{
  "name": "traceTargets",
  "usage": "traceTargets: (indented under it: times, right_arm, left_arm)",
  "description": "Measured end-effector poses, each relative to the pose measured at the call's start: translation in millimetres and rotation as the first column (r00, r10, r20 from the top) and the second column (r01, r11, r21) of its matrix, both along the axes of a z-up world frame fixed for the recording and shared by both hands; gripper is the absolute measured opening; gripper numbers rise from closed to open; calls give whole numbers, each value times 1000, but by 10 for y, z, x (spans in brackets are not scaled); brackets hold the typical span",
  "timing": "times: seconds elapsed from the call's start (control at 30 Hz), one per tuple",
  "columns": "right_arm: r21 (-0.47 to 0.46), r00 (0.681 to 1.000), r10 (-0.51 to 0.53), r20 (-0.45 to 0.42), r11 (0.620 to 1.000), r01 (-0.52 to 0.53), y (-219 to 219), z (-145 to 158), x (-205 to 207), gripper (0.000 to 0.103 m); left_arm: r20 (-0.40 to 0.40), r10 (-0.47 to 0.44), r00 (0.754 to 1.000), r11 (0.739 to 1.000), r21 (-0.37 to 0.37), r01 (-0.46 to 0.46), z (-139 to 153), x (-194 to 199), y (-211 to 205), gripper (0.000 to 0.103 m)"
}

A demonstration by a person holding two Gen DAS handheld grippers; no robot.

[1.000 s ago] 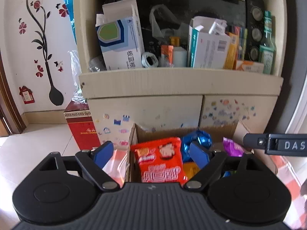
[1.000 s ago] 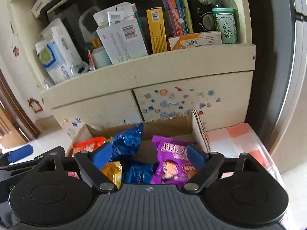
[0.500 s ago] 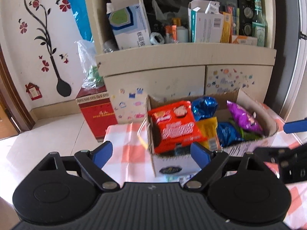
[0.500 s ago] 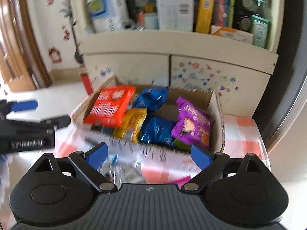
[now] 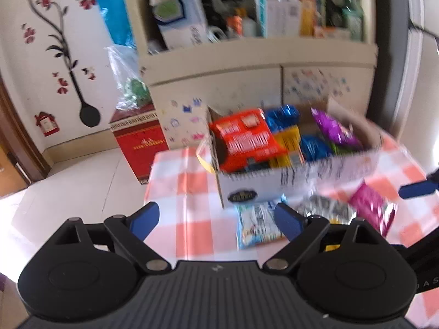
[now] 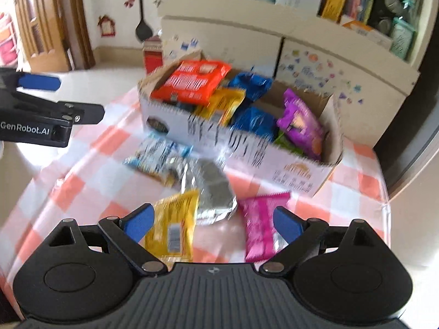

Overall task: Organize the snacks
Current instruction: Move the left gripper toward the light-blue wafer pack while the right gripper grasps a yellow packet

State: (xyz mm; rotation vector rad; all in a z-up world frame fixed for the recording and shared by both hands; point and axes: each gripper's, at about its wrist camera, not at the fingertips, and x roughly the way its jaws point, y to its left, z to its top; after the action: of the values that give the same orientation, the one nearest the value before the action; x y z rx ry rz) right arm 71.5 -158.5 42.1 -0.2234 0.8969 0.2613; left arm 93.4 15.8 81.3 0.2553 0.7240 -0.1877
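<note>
My left gripper (image 5: 216, 218) has its jaws spread wide and released, gripping nothing; only the checked tablecloth (image 5: 192, 192) lies between the blue pads. Just ahead of its right pad sits a pale blue snack packet (image 5: 258, 224), flat on the cloth and not touched. Farther ahead and to the right stands the cardboard box (image 5: 274, 189), with the red packet (image 5: 244, 139) leaning at its left end and blue, yellow and purple packets packed beside it.

My right gripper (image 6: 212, 222) is equally wide open and empty. Between its pads lie three loose packets on the cloth: a yellow packet (image 6: 175, 227) by the left pad, a silver foil packet (image 6: 214, 192) a little ahead in the middle, and a pink packet (image 6: 262, 227) by the right pad. I cannot tell whether either pad brushes a packet; the frame is smeared. Beyond the foil sits the same pale blue packet, then the box.

Half a second ago both grippers were closer in, with the box filling the space ahead of the jaws. Both have since drawn back and higher, so the loose packets in front of the box have come into view. The jaw spread has not changed on either side. Behind the box stands the cream cabinet (image 6: 301, 44).
</note>
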Motion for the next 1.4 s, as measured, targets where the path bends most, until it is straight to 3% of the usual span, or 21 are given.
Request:
traceTargets:
  times: [0.1,0.27,0.53,0.63,0.77,1.0,1.13,1.4]
  right_arm:
    - [-37,999,39,-10,999,-39,51,-94,-64,96]
    - [-84,995,92,-32,992,-95,164,-223,-101,88]
    - [-106,991,115,-66,987,-121,311,-401,-16,70]
    - [-69,990,108,-93,991,-114,306,-458,27,54]
    - [-3,984,121,-133,992,-123,300,-451,45,44]
    - [29,970,175,-167,985,-173,293,-435,-26,42]
    - [38,968,179,-174,984,-175,234,-417,-50,42]
    - [67,972,147,-181,988,-137,49,-337,-29,42]
  left_arm:
    - [-28,-18,999,999,42,19,-113,-16,-1,91]
    - [-77,16,997,999,37,-13,-285,41,105,91]
    - [-106,31,994,998,-53,-37,-428,242,115,91]
    - [-102,32,994,998,-48,-37,-508,343,53,91]
    - [-121,75,990,991,-103,-87,-601,512,29,91]
    - [-97,124,987,987,-88,-133,-707,744,-184,91]
    - [-124,169,978,981,-73,-179,-844,861,-238,91]
    - [-142,139,980,990,-15,-143,-939,711,-188,97]
